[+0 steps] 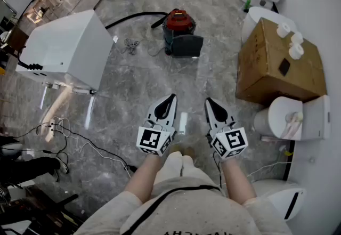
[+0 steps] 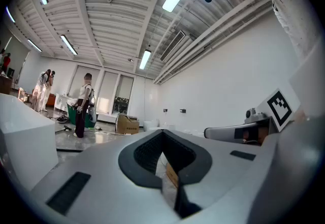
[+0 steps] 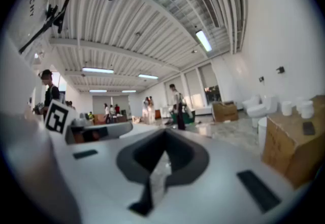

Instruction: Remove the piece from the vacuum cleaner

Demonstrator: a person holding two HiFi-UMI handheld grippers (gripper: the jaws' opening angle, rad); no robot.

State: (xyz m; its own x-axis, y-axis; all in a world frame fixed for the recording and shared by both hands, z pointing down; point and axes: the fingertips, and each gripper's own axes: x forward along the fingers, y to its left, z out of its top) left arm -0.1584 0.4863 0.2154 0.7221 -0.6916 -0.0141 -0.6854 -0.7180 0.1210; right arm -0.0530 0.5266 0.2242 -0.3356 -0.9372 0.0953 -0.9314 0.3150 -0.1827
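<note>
The vacuum cleaner [image 1: 180, 30] stands on the grey marble floor well ahead of me. It has a red top and a dark body, with a dark panel piece [image 1: 187, 46] on its near side. Its black hose [image 1: 133, 16] runs off to the left. My left gripper [image 1: 168, 102] and right gripper [image 1: 210, 104] hover side by side close to my body, far short of the vacuum. Both point forward and are shut with nothing between the jaws. In the left gripper view my left gripper [image 2: 163, 134] aims up at the room, and in the right gripper view so does my right gripper [image 3: 165, 135].
A large white cabinet [image 1: 69, 47] lies at the left, with cables [image 1: 69, 138] on the floor before it. A cardboard box [image 1: 279, 63] and white toilets [image 1: 290, 116] line the right wall. Several people [image 3: 175, 98] stand far off.
</note>
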